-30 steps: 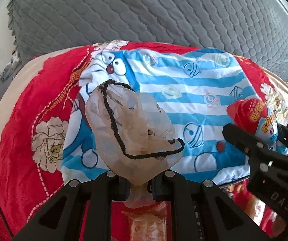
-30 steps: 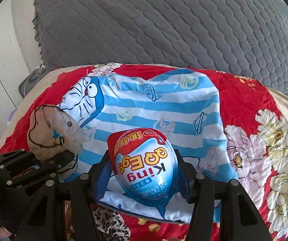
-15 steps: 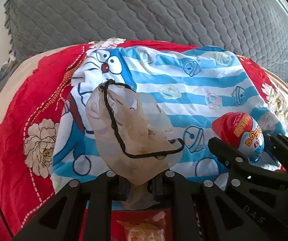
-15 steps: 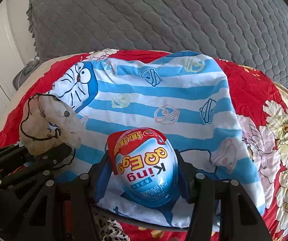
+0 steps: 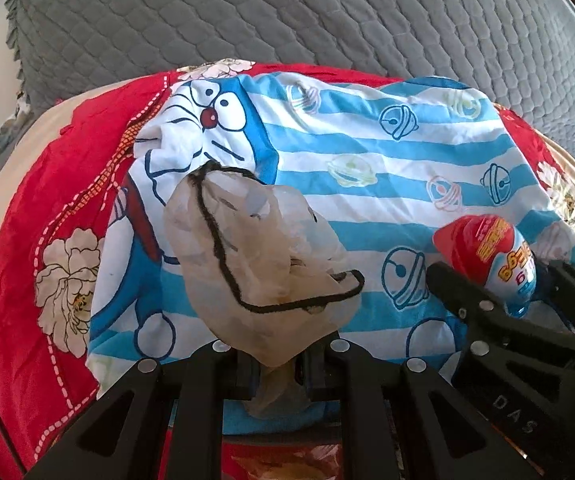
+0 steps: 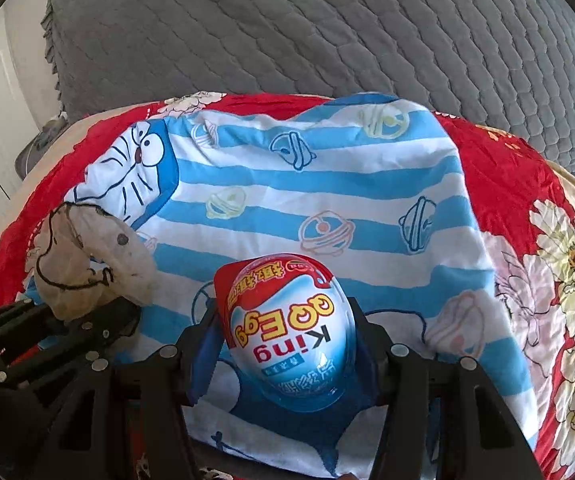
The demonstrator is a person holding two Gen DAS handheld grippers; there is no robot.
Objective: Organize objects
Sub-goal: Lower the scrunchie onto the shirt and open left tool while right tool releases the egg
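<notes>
Between the fingers of the right gripper sits a plastic toy egg, red cap on top, blue-white body with "King Egg" printed across it, clamped by its widest part with one pad on each side. It's a hard, glossy shell, so I'd guess it's light but slippery, and the round belly is the only sensible place to grip it; squeeze near the tapered end and it probably pops out.

The left gripper is pinched completely closed on the bottom of a thin translucent plastic bag with a black drawstring looped around its mouth. The bag stands up floppy and crinkled, basically weightless, and it will collapse or swing with any quick move. Holding it by the bunched bottom works for carrying, but I can't tell what's inside, if anything.

Both grippers hang side by side just above a blue-and-white striped cartoon cat cloth, which is spread over a red floral blanket. Behind that there's a grey quilted cover.
</notes>
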